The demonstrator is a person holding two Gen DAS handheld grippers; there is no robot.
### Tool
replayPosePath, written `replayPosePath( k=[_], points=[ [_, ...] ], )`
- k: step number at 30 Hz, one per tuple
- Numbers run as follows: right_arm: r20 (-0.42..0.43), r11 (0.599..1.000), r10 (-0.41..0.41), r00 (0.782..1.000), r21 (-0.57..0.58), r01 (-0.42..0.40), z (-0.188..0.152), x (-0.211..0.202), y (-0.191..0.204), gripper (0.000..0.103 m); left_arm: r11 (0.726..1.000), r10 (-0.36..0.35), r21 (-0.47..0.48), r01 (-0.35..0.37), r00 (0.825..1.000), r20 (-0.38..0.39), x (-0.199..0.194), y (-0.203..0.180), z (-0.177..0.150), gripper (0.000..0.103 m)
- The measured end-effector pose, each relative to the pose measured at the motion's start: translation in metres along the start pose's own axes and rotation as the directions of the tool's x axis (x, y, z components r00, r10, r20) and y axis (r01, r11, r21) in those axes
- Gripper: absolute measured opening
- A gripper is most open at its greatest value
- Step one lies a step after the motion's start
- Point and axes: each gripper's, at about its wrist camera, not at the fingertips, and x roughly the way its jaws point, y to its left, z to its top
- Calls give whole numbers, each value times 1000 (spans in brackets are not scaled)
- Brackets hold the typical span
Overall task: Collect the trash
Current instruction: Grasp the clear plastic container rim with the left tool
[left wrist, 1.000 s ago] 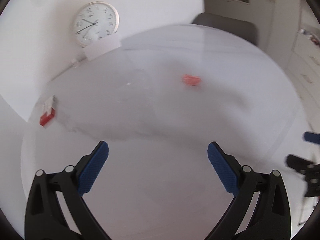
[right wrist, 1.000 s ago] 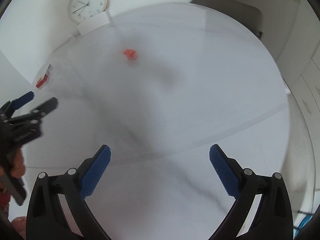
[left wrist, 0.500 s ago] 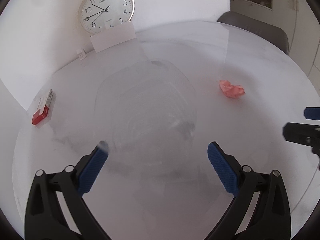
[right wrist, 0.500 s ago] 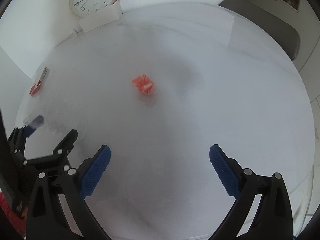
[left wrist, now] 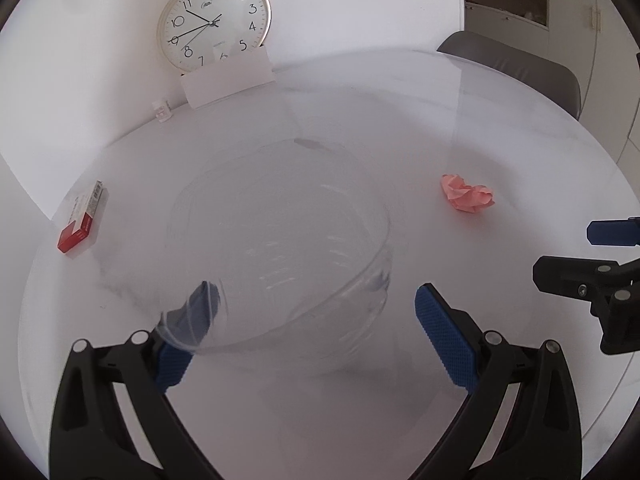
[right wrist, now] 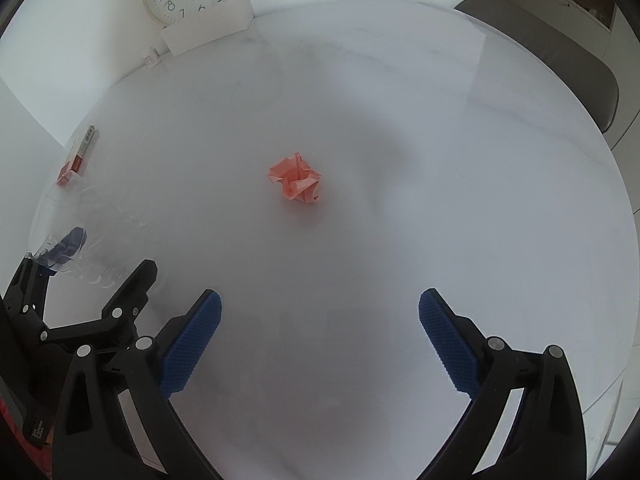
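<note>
Left tool (left wrist: 316, 316): spread, straddling clear bowl's (left wrist: 280, 248) rim.
Right tool (right wrist: 320, 316): spread, empty.
Trash: pink paper wad (right wrist: 295, 178) mid-counter (right wrist: 480, 200), beside bowl.
Risk: smooth glass may slip from the pinch.

A crumpled salmon-pink paper wad (right wrist: 295, 178) is showing against the white, faintly grey-veined marble worktop (right wrist: 440, 200). A clear ribbed glass bowl (left wrist: 280, 264) is looking almost colourless. The small box (left wrist: 82, 216) is showing red and white. The round wall clock (left wrist: 214, 26) is wearing a gold rim, white face and black numerals. Both black-framed grippers are carrying blue, dotted-texture pads (right wrist: 192, 340).
</note>
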Motion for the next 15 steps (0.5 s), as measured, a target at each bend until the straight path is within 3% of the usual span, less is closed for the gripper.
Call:
replayPosePath(
  k=[5,9,15],
  points=[
    [0,1000,-1,1000,3,1,2,3,4,98,1000,-10,12,10,1000,6,1,-2,1,81],
    [4,1000,0,1000,-2,0,3,4,5,99,1000,-21,10,21,1000,4,2,-2,3,62],
    [13,1000,12,1000,-17,-12,9,7,10,99,999,-32,4,32,999,-34,2,0,6,62]
  ],
)
